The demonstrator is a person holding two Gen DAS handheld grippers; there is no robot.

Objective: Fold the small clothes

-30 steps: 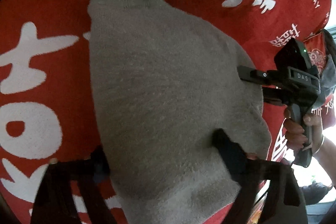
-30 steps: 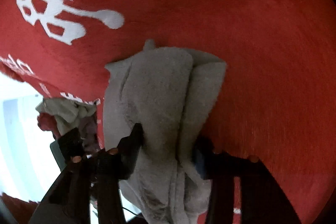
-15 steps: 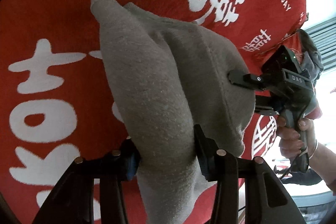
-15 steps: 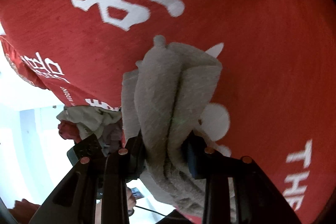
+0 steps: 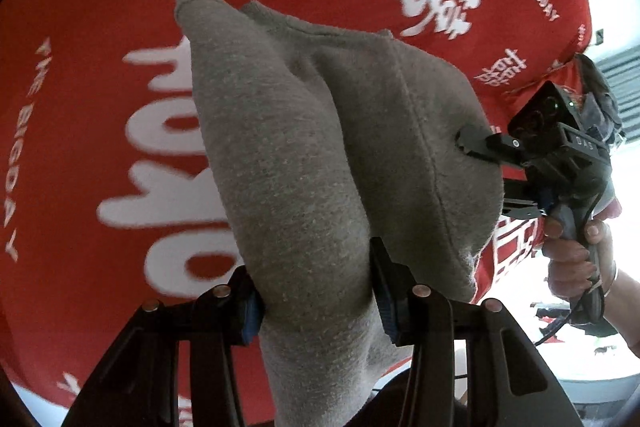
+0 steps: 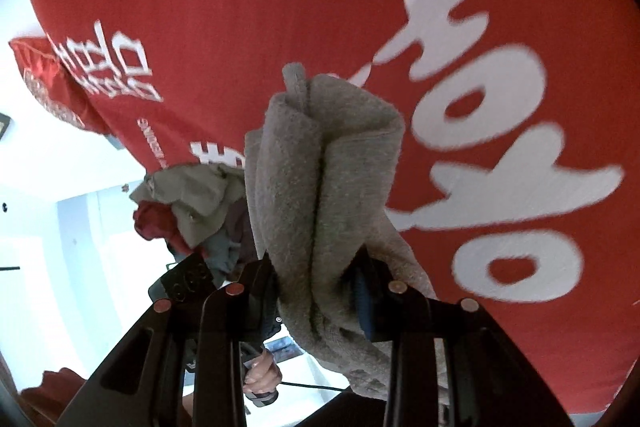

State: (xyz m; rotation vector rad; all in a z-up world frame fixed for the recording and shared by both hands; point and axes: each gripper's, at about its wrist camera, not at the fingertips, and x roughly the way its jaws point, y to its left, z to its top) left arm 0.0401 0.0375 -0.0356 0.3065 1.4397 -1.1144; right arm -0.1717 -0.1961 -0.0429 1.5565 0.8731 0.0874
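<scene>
1. Clearly, the left gripper (image 5: 316, 291) is clenched on a grey knit garment (image 5: 304, 155); in the left wrist view its two black fingers (image 5: 384, 287) with blue pads press a bunched fold of the cloth at the lower centre of the frame.
2. From that pinch the garment spreads upward through the middle of the frame as two rounded folds, ending in a narrow tip at the upper left.
3. At the centre right of the same view the right gripper (image 5: 472, 147) bites into the garment's right edge, with a person's hand (image 5: 576, 259) wrapped round its handle at the lower right.
4. In the right wrist view the right gripper (image 6: 316, 283) is likewise clamped on the grey knit garment (image 6: 320, 179), the cloth squeezed into upright pleats between its fingers (image 6: 368, 299) at the lower centre.
5. Behind the garment in both views lies a red cloth with large white characters (image 5: 100, 27), filling most of each frame; the garment hangs in front of it, and I cannot tell whether any part touches it.
6. A heap of other clothes (image 6: 188, 211), beige, red and blue-grey, sits at the centre left of the right wrist view, just beside the held garment at the red cloth's edge.
7. Below that heap a second hand (image 6: 262, 375) grips a dark handle at the lower left.
</scene>
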